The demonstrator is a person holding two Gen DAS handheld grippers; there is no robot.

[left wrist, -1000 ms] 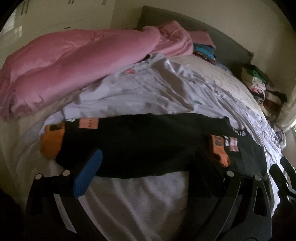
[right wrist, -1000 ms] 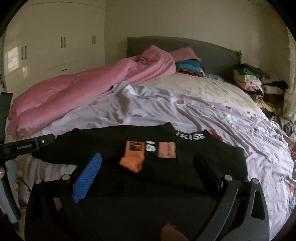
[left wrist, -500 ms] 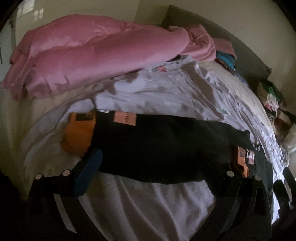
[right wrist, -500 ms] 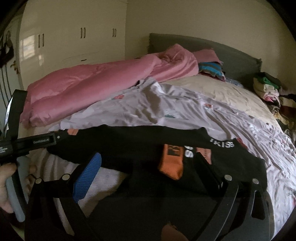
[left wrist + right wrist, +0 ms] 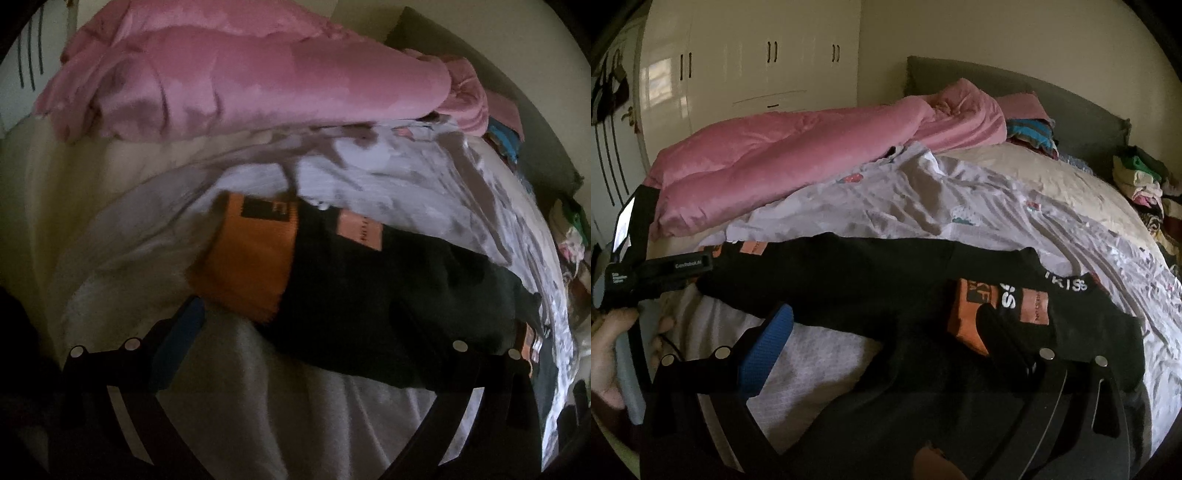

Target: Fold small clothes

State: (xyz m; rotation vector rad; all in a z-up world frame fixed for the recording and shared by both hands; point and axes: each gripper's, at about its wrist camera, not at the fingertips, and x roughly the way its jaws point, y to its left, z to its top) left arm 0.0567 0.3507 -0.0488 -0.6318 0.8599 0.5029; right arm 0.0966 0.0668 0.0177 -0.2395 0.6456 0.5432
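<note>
We hold both tools spread wide over the long black cloth top with orange cuffs (image 5: pixel 871 288). The left tool (image 5: pixel 314 343) sits by one orange cuff (image 5: pixel 247 266); the right tool (image 5: pixel 886 339) grips nothing. If we pinch crooked, it bunches.

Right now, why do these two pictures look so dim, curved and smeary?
Left wrist view: dim and motion-blurred, the black garment and pink duvet smeared. Right wrist view: sharper and brighter, window glare on the wardrobe. Both bulge round from the fisheye lens.
</note>
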